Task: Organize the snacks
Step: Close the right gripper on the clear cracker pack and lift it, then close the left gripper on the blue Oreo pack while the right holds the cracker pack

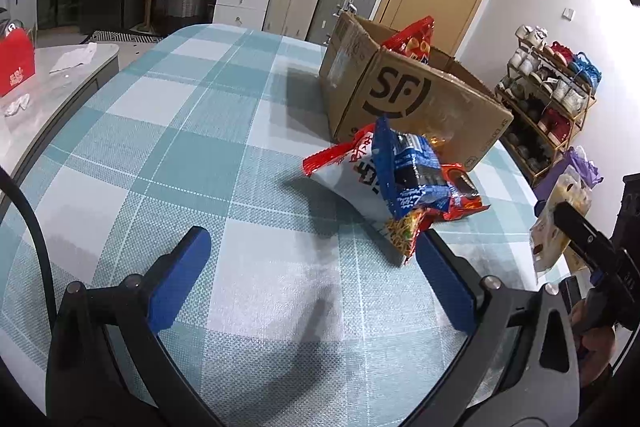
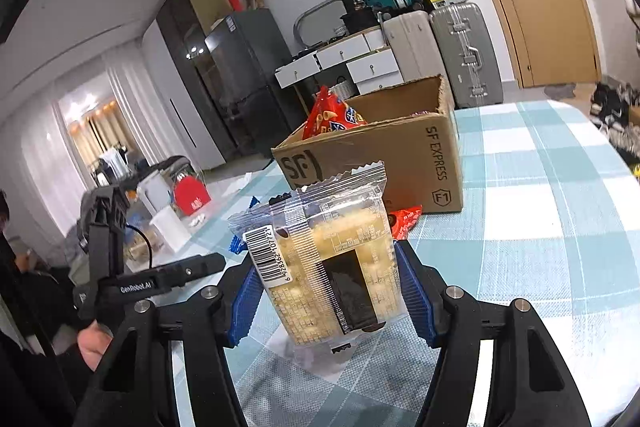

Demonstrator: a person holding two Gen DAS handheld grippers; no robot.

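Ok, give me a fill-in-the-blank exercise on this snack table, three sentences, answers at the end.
1. The right gripper has its jaws closed on a clear plastic ____ of pale snack pieces.
2. The brown cardboard box printed SF already holds a ____ snack bag.
3. The left gripper has its jaws ____ over the teal checked tablecloth, beside the pile of snack bags.

Missing words: packet; red; open

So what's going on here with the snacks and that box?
A person is sorting snacks on a checked tablecloth with two handheld grippers. The right gripper is clamped on a clear packet of pale snacks, held above the table facing the open SF Express cardboard box, where a red snack bag already stands. The left gripper is open and empty, near a pile of snack bags lying beside the box.
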